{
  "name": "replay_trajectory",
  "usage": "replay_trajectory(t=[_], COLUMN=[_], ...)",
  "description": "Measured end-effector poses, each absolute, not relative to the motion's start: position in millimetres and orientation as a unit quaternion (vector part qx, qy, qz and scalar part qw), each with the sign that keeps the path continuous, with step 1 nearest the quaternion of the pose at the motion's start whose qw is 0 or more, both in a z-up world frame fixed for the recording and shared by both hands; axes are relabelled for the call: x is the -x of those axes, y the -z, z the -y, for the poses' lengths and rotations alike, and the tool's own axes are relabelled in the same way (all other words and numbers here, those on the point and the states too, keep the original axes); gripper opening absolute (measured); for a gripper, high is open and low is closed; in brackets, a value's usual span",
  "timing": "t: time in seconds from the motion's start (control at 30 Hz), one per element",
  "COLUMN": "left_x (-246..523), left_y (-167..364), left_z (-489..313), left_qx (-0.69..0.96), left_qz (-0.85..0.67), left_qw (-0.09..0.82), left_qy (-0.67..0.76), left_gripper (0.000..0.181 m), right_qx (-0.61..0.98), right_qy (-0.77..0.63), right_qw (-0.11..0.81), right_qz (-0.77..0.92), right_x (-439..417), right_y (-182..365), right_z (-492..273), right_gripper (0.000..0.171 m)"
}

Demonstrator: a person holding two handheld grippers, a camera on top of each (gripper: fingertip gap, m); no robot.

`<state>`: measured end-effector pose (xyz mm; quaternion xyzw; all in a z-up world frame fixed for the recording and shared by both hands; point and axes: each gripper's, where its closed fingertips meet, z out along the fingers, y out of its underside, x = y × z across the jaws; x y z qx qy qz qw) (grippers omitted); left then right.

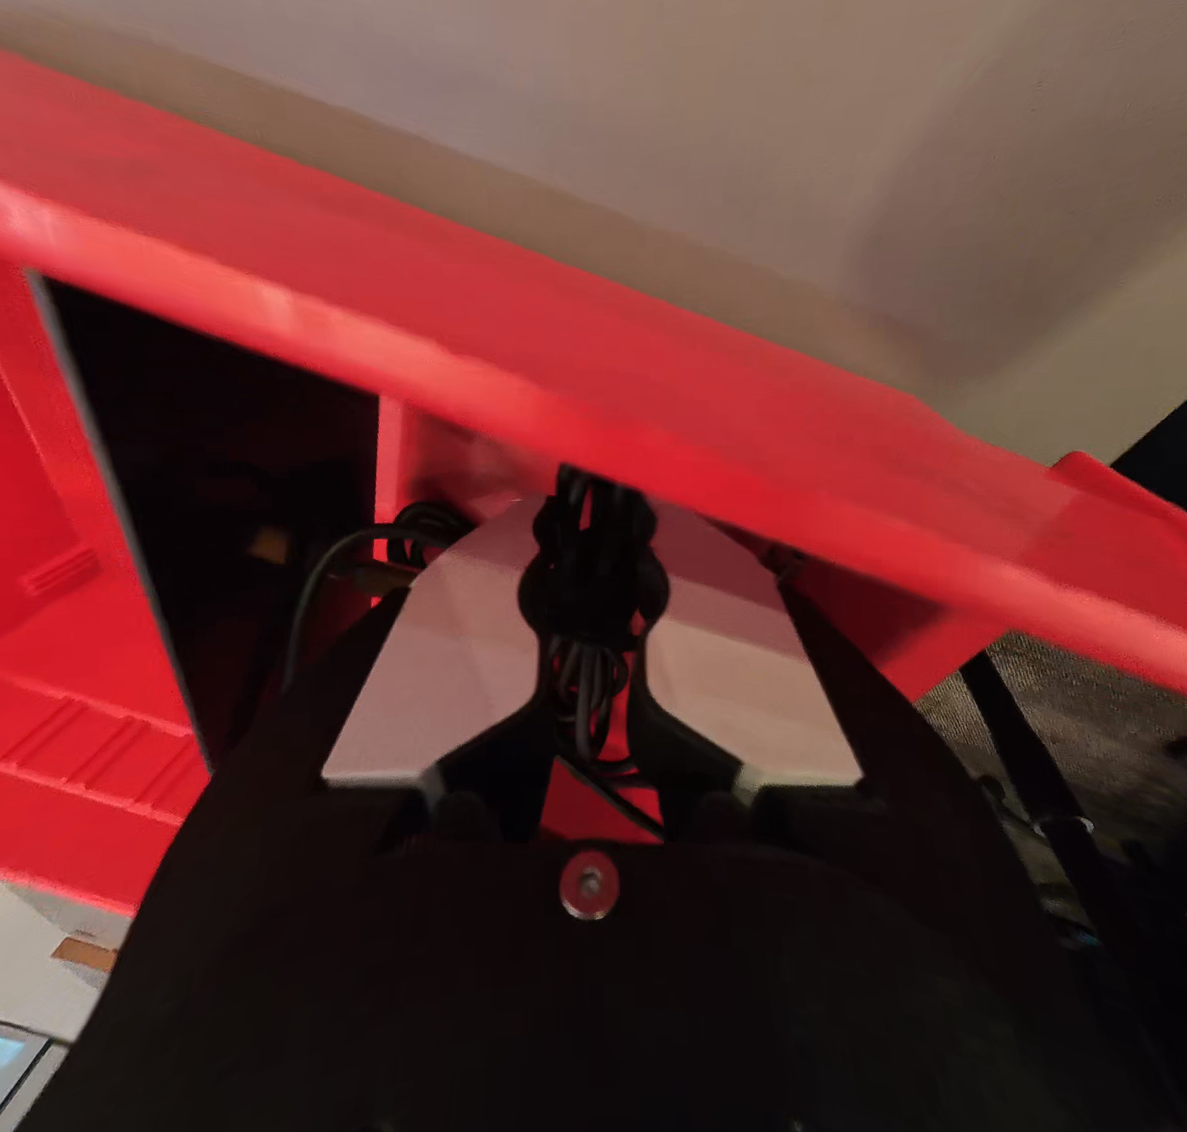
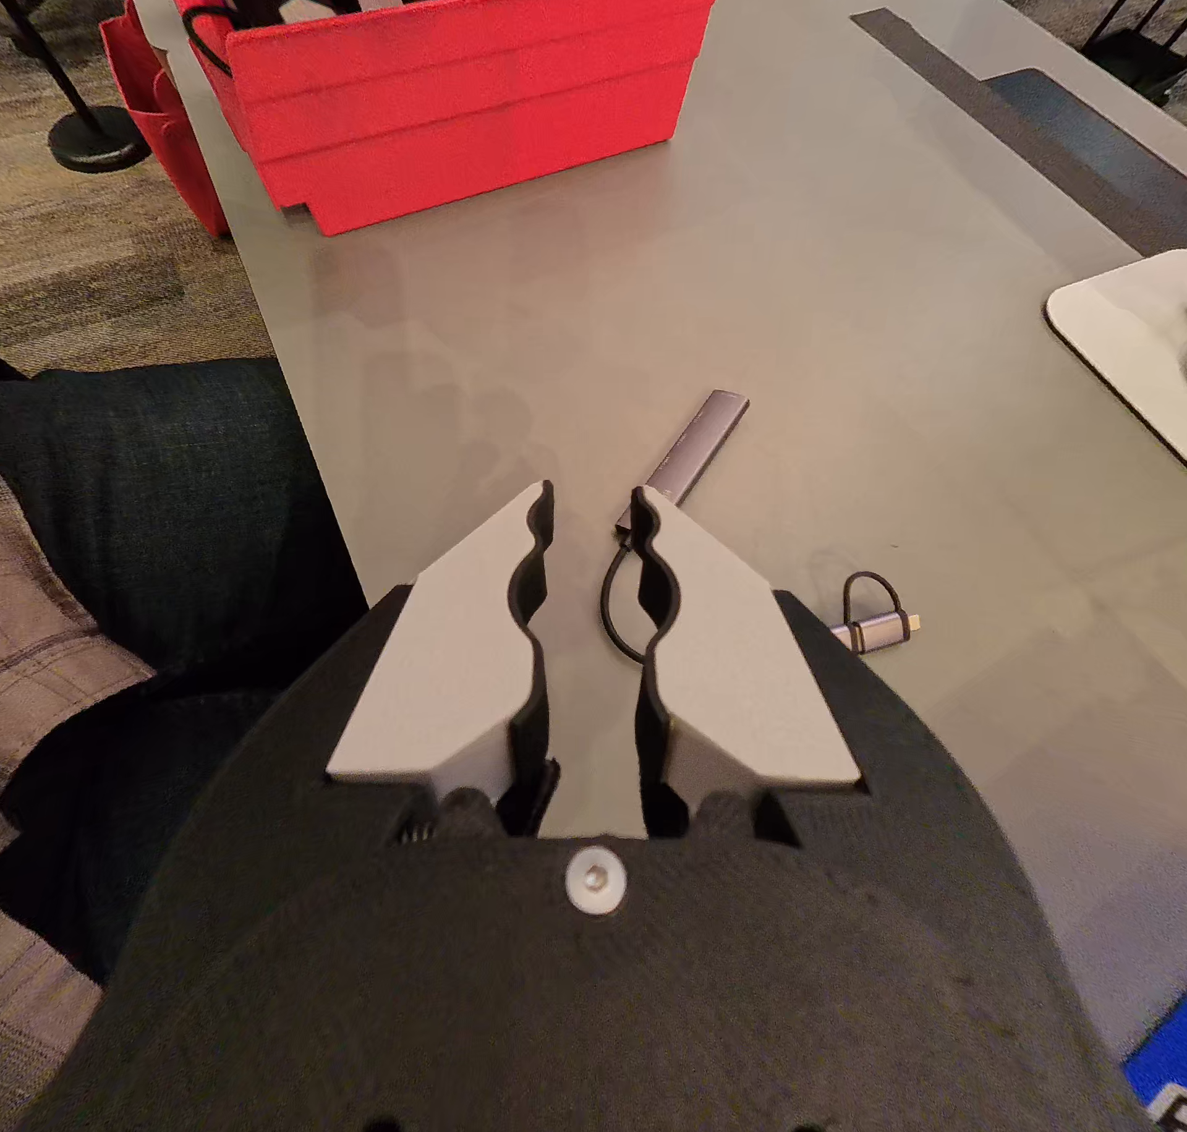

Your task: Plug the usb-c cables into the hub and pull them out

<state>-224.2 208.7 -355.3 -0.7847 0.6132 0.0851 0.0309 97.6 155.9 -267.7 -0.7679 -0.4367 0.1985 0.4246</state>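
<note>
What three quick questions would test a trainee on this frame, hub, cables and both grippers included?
1. True or false: the left gripper is clamped on a bundle of black cables by the red bin.
2. Where is the grey hub? A) in the bin B) flat on the table C) in the right gripper
3. Fill in: the right gripper's jaws stand ___, holding nothing.

Key: 1 true; 2 B; 3 open
</note>
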Motion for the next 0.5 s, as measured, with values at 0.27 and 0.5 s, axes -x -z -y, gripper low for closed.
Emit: replay_trajectory(t=[0.27, 0.5], left_x=[215, 201], left_y=[306, 240], left_z=[-230, -257], left_qx=[0.799, 0.792], left_qz=[-0.574, -0.494], left_qw=[0.174, 0.355], left_qy=[-0.028, 0.056], left_gripper=[0.012, 0.012], right_qx=[0.767, 0.765], right_qy=[-0.205, -0.209], right_qw=[0.424, 0.426], right_qz=[0.435, 0.434], right_x=[-97, -96], right_y=[268, 266], right_z=[-156, -155], right_gripper=[0.021, 0.021])
